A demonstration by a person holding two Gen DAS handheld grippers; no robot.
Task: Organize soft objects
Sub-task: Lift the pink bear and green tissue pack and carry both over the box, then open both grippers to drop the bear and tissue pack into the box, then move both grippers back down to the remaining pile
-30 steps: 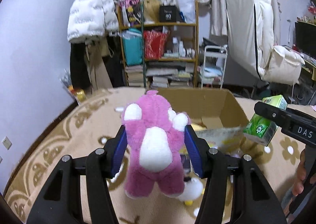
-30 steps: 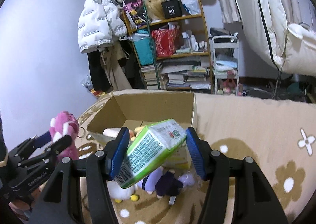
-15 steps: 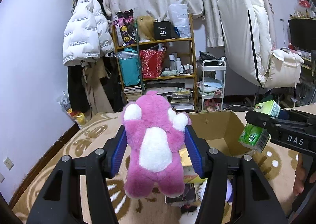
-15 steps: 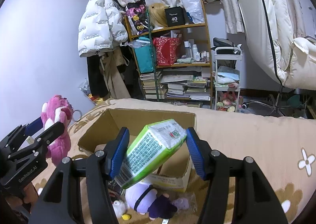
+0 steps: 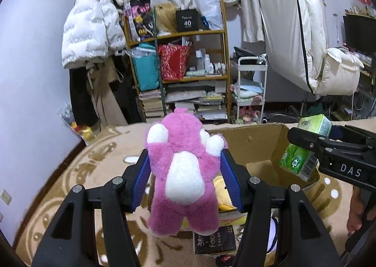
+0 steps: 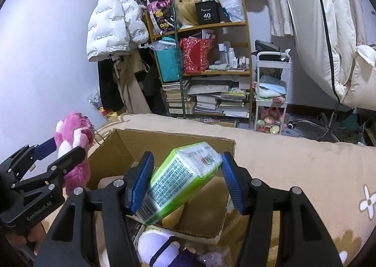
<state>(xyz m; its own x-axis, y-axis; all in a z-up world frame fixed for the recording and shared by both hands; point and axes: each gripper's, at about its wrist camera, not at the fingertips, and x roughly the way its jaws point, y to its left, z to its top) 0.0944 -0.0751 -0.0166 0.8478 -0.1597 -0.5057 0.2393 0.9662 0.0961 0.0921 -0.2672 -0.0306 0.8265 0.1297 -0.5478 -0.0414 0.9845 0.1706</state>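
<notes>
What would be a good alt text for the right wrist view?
The right gripper holds a green plastic-wrapped tissue pack tilted between its blue fingers, above an open brown cardboard box on a beige patterned carpet. At left, the left gripper holds a pink plush bear.

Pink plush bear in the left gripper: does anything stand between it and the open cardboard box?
Nothing visible does. The pink plush bear, clamped in the left gripper, hangs beside the open cardboard box, whose top is uncovered. The right gripper holds the green tissue pack over the box's other side.
</notes>
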